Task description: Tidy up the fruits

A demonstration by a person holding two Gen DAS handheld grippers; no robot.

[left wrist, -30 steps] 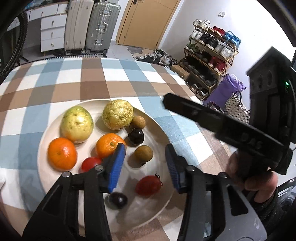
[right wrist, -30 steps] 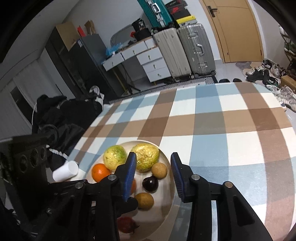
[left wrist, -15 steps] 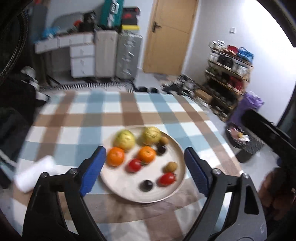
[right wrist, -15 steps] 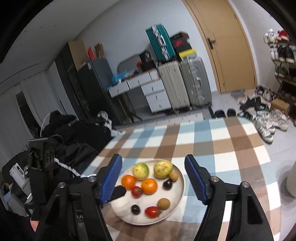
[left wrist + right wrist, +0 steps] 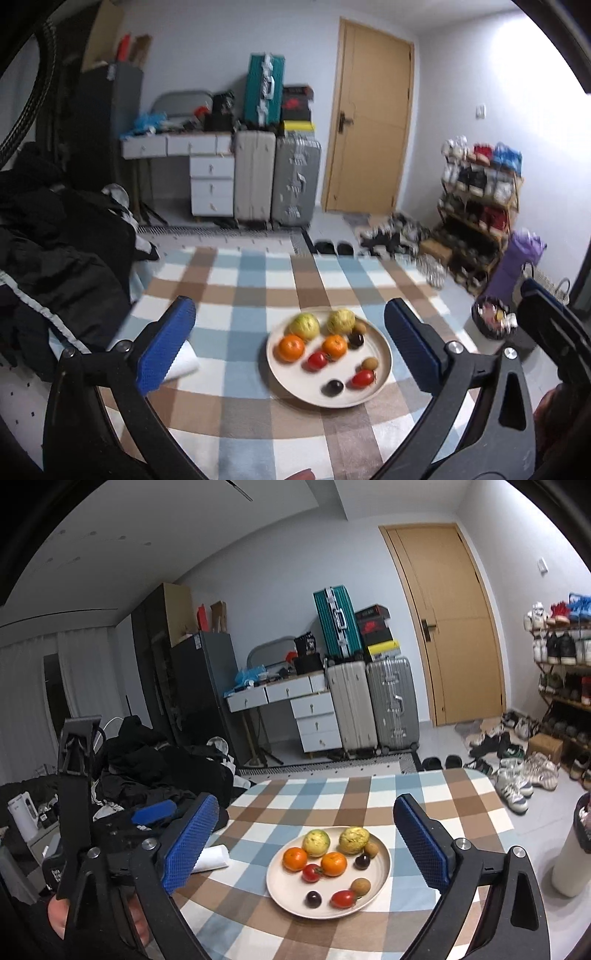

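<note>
A cream plate [image 5: 382, 363] [image 5: 380, 871] sits on the checked tablecloth and holds several fruits: two oranges [image 5: 291, 348] [image 5: 295, 859], two yellow-green guavas [image 5: 304, 325] [image 5: 316, 842], two red tomatoes [image 5: 363, 378] [image 5: 343, 898], dark plums [image 5: 332, 387] [image 5: 313, 899] and brown longans [image 5: 369, 363] [image 5: 360, 886]. My left gripper [image 5: 291, 354] is open and empty, held well above and back from the plate. My right gripper [image 5: 306, 843] is open and empty, also well back. The left gripper shows at the left of the right wrist view.
A white roll [image 5: 181, 363] [image 5: 212, 856] lies on the cloth left of the plate. Dark clothes are piled at the left [image 5: 155, 771]. Suitcases [image 5: 369, 705], drawers, a door and a shoe rack [image 5: 476, 206] stand beyond the table.
Both grippers have opened wide and pulled up and back from the plate. The fruits on the plate have not moved.
</note>
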